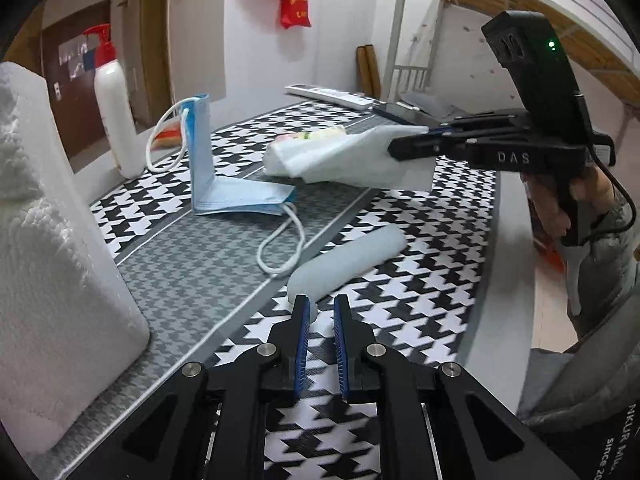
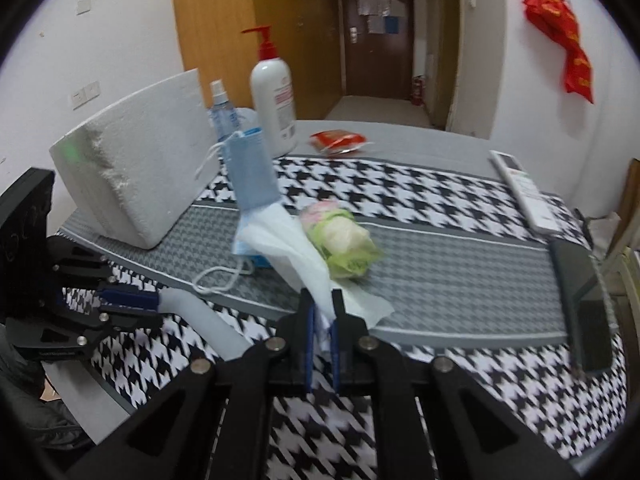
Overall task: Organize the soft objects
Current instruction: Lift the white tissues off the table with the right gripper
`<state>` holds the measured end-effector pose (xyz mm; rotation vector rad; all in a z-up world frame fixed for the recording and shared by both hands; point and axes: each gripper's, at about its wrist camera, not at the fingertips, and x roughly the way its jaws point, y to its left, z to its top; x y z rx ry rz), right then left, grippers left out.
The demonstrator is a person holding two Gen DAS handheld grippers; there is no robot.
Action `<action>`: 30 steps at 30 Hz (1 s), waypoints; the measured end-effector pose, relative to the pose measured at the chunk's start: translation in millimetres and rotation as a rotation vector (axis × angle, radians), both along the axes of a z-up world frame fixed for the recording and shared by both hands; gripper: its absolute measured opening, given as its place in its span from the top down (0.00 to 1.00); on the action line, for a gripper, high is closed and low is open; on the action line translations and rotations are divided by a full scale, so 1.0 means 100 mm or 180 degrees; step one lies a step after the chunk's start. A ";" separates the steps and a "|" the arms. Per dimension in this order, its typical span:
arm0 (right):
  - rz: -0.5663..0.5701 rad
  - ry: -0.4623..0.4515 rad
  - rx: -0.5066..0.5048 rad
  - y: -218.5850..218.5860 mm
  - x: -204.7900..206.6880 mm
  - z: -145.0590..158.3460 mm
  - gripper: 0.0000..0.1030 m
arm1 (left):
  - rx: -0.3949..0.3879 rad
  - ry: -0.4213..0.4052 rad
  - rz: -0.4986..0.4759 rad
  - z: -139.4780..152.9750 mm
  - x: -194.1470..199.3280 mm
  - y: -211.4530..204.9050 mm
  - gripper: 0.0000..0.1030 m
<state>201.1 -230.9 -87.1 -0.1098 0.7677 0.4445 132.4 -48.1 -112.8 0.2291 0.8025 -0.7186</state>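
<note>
A white foam roll (image 1: 348, 260) lies on the houndstooth cloth, and my left gripper (image 1: 320, 310) is shut on its near end; the right wrist view shows the same pinch (image 2: 154, 306). My right gripper (image 2: 324, 304) is shut on a white tissue sheet (image 2: 280, 232), lifted off the cloth; in the left wrist view this gripper (image 1: 394, 148) holds the tissue (image 1: 352, 156) from the right. A blue face mask (image 1: 208, 168) sits bent, one half upright, behind the tissue. A soft green and pink packet (image 2: 340, 240) rests beside the tissue.
A big white foam block (image 1: 52, 240) stands at the left. A pump bottle (image 2: 274, 100), a spray bottle (image 2: 222, 112) and a red packet (image 2: 340, 140) are at the back. A remote (image 2: 524, 188) and a phone (image 2: 580, 292) lie at the right. The table edge (image 1: 496, 264) runs close by.
</note>
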 end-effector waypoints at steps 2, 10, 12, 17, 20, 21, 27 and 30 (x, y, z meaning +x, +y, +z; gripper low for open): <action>-0.0076 -0.0027 0.0036 -0.10 -0.05 0.04 0.91 | -0.0018 -0.0022 -0.0044 0.04 -0.05 -0.02 0.88; -0.0233 -0.0075 0.0141 -0.29 -0.13 0.05 0.91 | 0.0093 -0.0127 -0.0158 0.12 -0.12 -0.16 0.85; -0.0257 -0.0081 0.0168 -0.33 -0.16 0.04 0.91 | 0.0176 -0.0159 -0.0195 0.11 -0.13 -0.21 0.85; -0.0285 -0.0077 0.0220 -0.42 -0.22 0.02 0.91 | 0.0212 -0.0161 -0.0101 0.07 -0.01 -0.14 0.77; -0.0304 -0.0073 0.0254 -0.46 -0.24 0.00 0.91 | 0.0261 -0.0125 0.0049 0.03 0.12 -0.07 0.74; -0.0311 -0.0071 0.0257 -0.46 -0.24 -0.01 0.91 | 0.0242 -0.0058 0.0071 0.00 0.18 -0.05 0.74; -0.0306 -0.0058 0.0292 -0.48 -0.24 -0.05 0.91 | 0.0172 0.0042 0.0032 -0.02 0.27 -0.02 0.64; -0.0301 -0.0058 0.0311 -0.50 -0.25 -0.06 0.91 | 0.0172 0.0017 -0.0065 0.01 0.29 -0.08 0.48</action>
